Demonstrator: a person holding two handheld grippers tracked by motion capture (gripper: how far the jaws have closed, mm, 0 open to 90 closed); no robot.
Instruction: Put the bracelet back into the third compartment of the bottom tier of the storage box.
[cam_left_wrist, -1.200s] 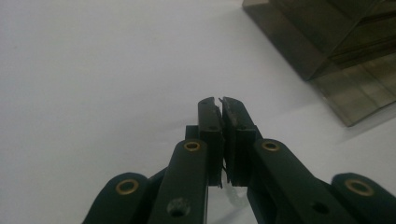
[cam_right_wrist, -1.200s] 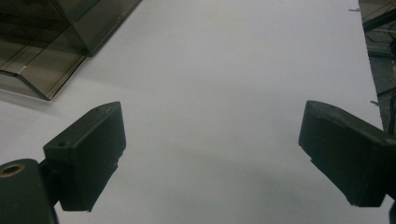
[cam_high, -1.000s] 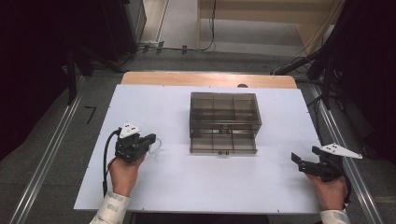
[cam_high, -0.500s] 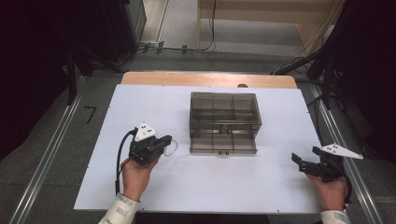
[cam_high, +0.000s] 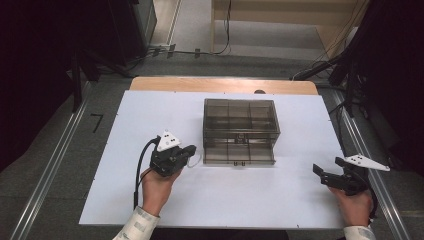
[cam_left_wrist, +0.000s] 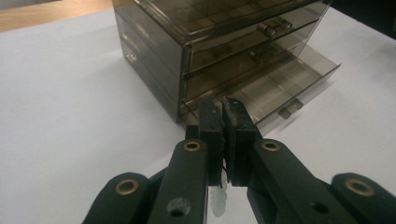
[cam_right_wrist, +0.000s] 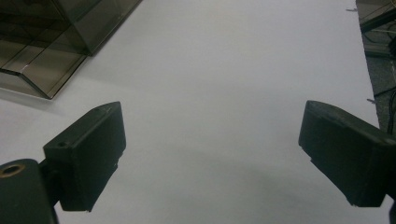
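A smoky clear drawer box (cam_high: 240, 125) stands mid-table, its bottom drawer (cam_high: 239, 159) pulled out a little. My left gripper (cam_high: 191, 151) hovers just left of that drawer's front, shut on a small clear looped piece (cam_high: 198, 161) that hangs from its tips. In the left gripper view the jaws (cam_left_wrist: 223, 105) are pressed together, aimed at the box's near corner (cam_left_wrist: 184, 93), and a pale beaded bit (cam_left_wrist: 217, 201) shows under them. My right gripper (cam_high: 327, 169) rests open near the table's right front, with nothing but bare white surface between its pads (cam_right_wrist: 210, 154).
The white table top (cam_high: 150, 120) has a wooden strip (cam_high: 220, 84) along its far edge. Metal rails (cam_high: 55, 165) run down both sides. Cables (cam_high: 220, 45) lie on the floor beyond the table. A black cable (cam_high: 139, 170) trails from my left gripper.
My left gripper has moved right and slightly forward toward the drawer box, carrying the clear piece with it. The right gripper has stayed where it was.
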